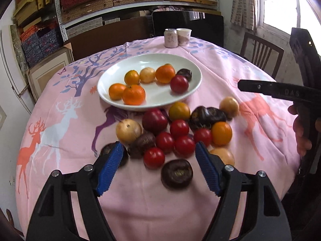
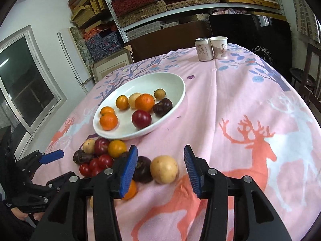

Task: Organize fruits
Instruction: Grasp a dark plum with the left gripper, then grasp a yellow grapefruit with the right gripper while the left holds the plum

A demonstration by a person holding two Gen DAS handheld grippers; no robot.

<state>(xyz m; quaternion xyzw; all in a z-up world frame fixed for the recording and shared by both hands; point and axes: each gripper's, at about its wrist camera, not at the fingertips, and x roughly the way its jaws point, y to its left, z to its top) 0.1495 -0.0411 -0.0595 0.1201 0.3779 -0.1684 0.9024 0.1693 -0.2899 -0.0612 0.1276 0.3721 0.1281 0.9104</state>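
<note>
A white plate holds several oranges, a pale yellow fruit, a red fruit and a dark purple fruit. In front of it a loose pile of fruit lies on the pink cloth. My left gripper is open and empty, its tips on either side of small red fruits, above a dark fruit. My right gripper is open and empty, just above a pale yellow fruit and a dark purple one.
A drink can and a paper cup stand at the table's far edge. Wooden chairs stand at the right. Shelves of boxes fill the back wall. The table is round, with its edges close on both sides.
</note>
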